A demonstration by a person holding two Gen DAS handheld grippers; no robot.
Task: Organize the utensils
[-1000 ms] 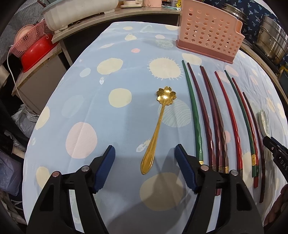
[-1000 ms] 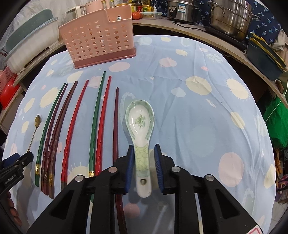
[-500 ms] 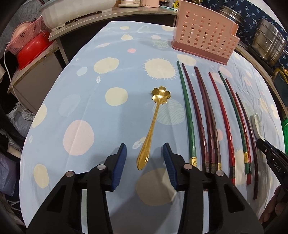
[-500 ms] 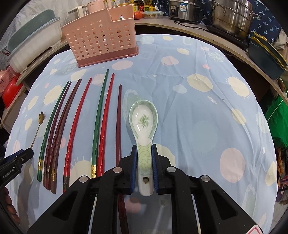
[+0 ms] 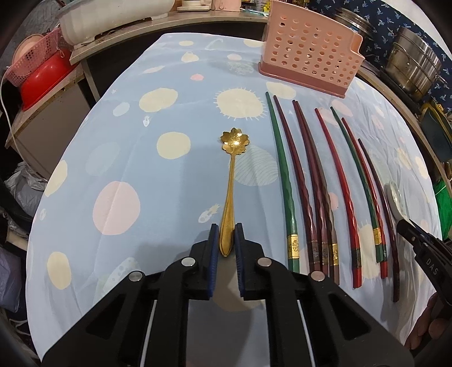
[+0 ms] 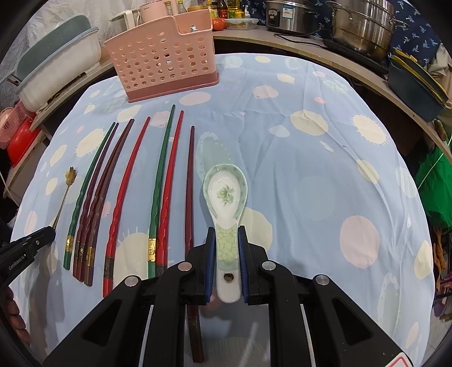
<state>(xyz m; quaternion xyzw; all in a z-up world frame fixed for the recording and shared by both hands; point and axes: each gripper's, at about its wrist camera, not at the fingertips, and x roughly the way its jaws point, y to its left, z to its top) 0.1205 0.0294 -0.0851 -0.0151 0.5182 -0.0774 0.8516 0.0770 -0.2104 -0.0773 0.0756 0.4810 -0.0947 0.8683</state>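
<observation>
A gold spoon with a flower-shaped bowl lies on the spotted blue cloth, and my left gripper is shut on the end of its handle. The spoon also shows far left in the right wrist view. A white and green ceramic spoon lies to the right of the chopsticks, with my right gripper shut on its handle. Several red, green and maroon chopsticks lie side by side between the two spoons. A pink perforated utensil holder stands at the table's far edge.
Steel pots and a dark tub sit on the counter at the back right. A white basin and red bowl stand at the left. The table has bare cloth to the right of the ceramic spoon.
My left gripper's jaws have come together from wide apart onto the gold spoon's handle. The right gripper's jaws have tightened slightly on the ceramic spoon's handle.
</observation>
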